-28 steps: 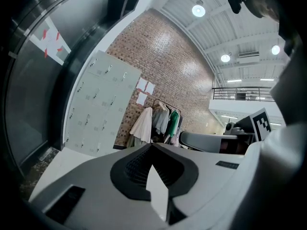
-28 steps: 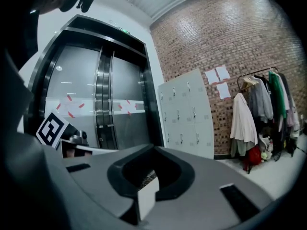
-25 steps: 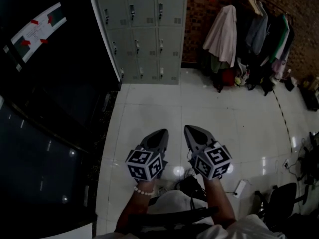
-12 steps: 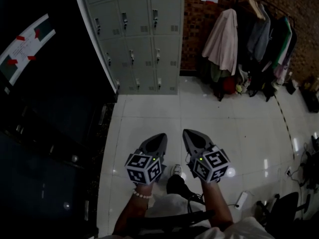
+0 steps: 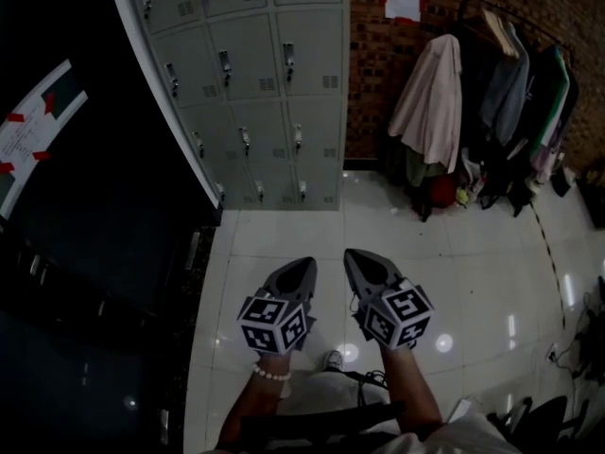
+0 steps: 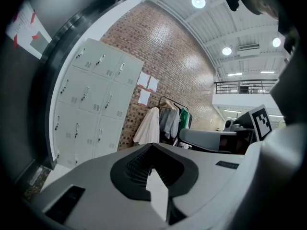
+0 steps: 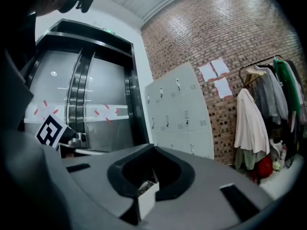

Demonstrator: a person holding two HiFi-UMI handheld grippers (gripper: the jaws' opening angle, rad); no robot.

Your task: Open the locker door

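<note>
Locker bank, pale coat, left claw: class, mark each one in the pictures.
locker bank (image 5: 250,64), head view, on a grey door in the middle column.
pale coat (image 5: 430,102), head view, on its hanging body.
left claw (image 5: 305,266), head view, at its pointed tip.

We found the head view dim and underexposed, its left side nearly black, with small spots of glare on the glossy floor (image 5: 454,253). Both gripper views were brighter, lit by round ceiling lights (image 6: 198,2). They bent strongly at dark, vignetted edges. The nearest foreground looked soft, while the lockers (image 5: 274,83) stayed sharp.
</note>
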